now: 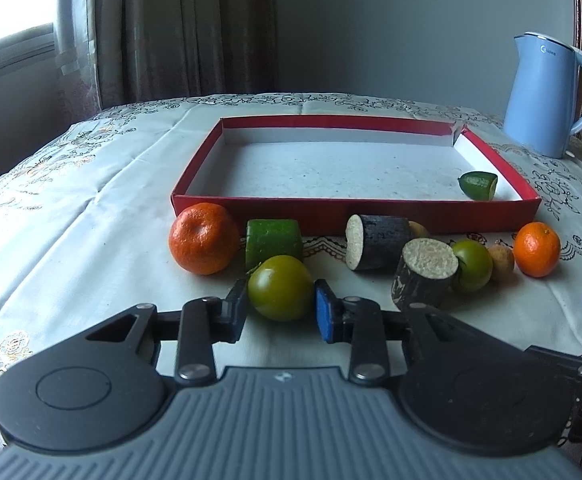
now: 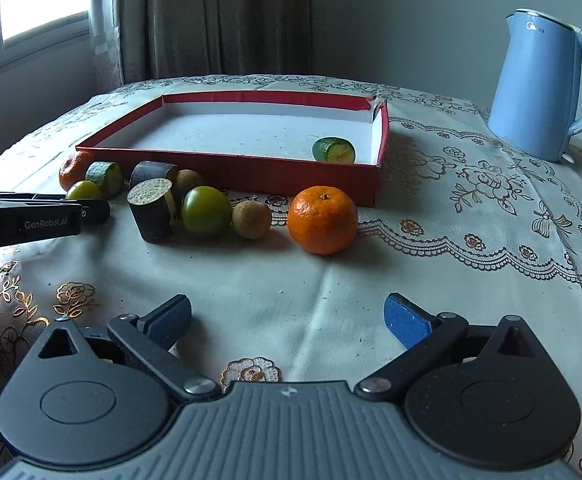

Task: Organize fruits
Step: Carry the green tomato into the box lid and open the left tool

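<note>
A red tray with a white floor holds one green cut fruit piece at its right. In front of it lie a row of fruits: two oranges, a green cut piece, two dark cut cylinders, green round fruits and a brown longan. My left gripper has its pads around the near green fruit, touching or nearly so. My right gripper is open and empty, above the cloth short of the orange.
A light blue kettle stands at the back right on the embroidered tablecloth. Curtains and a window are behind the table. The left gripper's body shows at the left of the right wrist view.
</note>
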Demonstrator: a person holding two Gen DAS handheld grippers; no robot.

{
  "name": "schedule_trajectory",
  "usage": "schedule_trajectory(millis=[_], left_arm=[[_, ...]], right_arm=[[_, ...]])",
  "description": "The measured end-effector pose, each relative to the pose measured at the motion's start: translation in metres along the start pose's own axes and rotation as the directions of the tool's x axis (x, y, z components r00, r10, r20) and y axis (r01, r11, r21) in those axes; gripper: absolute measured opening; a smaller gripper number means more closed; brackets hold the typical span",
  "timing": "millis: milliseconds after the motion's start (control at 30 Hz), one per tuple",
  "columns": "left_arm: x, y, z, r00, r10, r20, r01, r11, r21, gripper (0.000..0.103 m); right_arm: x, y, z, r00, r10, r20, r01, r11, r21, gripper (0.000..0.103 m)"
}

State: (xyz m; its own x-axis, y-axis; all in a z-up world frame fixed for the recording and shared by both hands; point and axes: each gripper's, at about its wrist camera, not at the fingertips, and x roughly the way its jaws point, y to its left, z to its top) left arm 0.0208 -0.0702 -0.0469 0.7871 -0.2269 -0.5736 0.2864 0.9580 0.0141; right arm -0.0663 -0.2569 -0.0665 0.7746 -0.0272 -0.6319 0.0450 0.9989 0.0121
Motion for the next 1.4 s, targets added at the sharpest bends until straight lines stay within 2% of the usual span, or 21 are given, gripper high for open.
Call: schedule_trajectory(millis=[300,400,633,867,1067,1133,1233,1367,1400], left_arm=[[-0.005,0.004,0.002,1.000,0.006,0.005,-0.006,1.000,-0.009,0.031],[-0.011,0.004,0.007,0.999,0.030,0.019,-0.030,1.000,-0.007,0.031],[-0.026,-0.005,0.045,0.994,0.042,0.101,-0.044,0.999,0.023,0.031],[0.019,-0.014,0.095,0.993,0.085,0.086,-0.088,0.996,0.034,0.031],[0.058,-0.024,0.107,0.991,0.118,0.059,-0.122,0.991,0.062,0.032],[0.066,-0.024,0.106,0.992,0.116,0.047,-0.119,0.991,0.056,0.050],[0.073,-0.021,0.102,0.991,0.125,0.040,-0.127,0.991,0.043,0.070],[0.067,-0.013,0.094,0.992,0.124,0.037,-0.125,0.992,0.014,0.072],[0.061,-0.009,0.092,0.992,0.119,0.044,-0.119,0.993,0.000,0.075]], right_arm=[[0.000,0.000,0.000,1.000,-0.004,0.001,0.004,1.000,0.002,0.103],[0.000,0.000,0.000,1.000,-0.004,0.001,0.004,1.000,0.002,0.103],[0.000,0.000,0.000,1.000,-0.003,0.001,0.003,1.000,0.002,0.103],[-0.001,0.000,0.001,1.000,0.001,0.002,-0.001,1.000,0.005,0.103],[-0.001,-0.001,0.001,1.000,0.009,0.005,-0.009,1.000,0.012,0.103],[0.000,-0.002,0.001,1.000,0.011,0.005,-0.011,1.000,0.014,0.103],[0.000,-0.003,0.001,1.000,0.013,0.007,-0.013,1.000,0.016,0.103],[0.000,-0.004,0.001,1.000,0.017,0.009,-0.018,1.000,0.021,0.103],[0.000,-0.004,0.002,1.000,0.018,0.009,-0.018,1.000,0.021,0.103]])
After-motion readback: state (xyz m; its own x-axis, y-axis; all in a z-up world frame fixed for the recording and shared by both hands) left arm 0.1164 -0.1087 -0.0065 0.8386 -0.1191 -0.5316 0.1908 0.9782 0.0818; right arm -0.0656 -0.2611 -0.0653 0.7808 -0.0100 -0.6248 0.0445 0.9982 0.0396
